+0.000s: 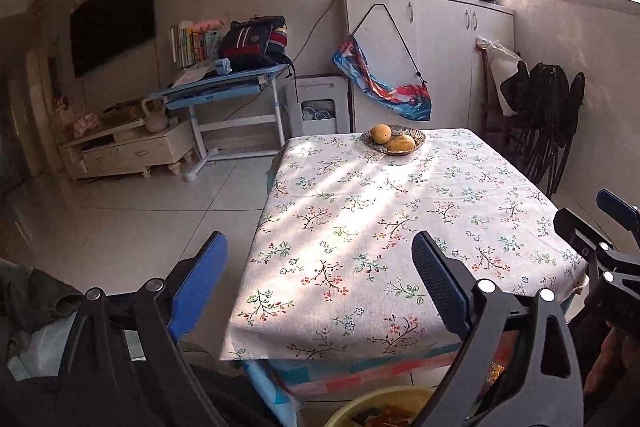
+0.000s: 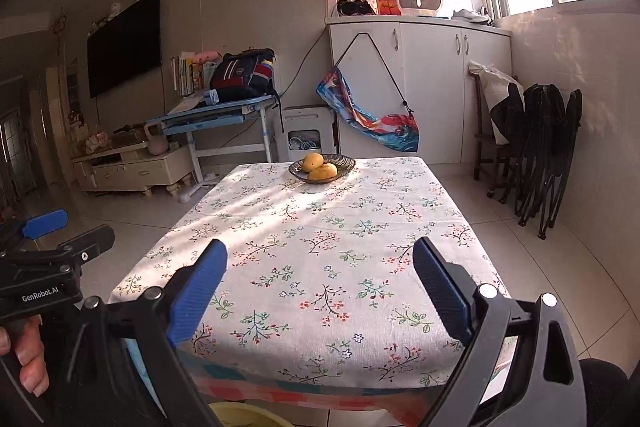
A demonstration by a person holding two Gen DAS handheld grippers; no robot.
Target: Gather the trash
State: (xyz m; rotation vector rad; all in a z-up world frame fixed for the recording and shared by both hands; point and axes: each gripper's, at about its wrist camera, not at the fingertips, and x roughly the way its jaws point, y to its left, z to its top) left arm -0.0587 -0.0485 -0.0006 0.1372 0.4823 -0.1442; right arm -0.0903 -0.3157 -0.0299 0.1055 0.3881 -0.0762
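A yellow basin sits on the floor under the table's near edge, with orange wrappers and scraps in it. Its rim also shows in the right wrist view. My left gripper hangs open above the near left corner of the floral-cloth table, with nothing between its blue fingers. My right gripper is open too, over the table's near edge, and holds nothing. Each gripper appears in the other's view: the right gripper at the right border, the left gripper at the left.
A dark bowl with two yellow fruits stands at the table's far end. Folded black chairs lean on the right wall. A blue desk and low cabinet stand far left. A hand grips the left tool.
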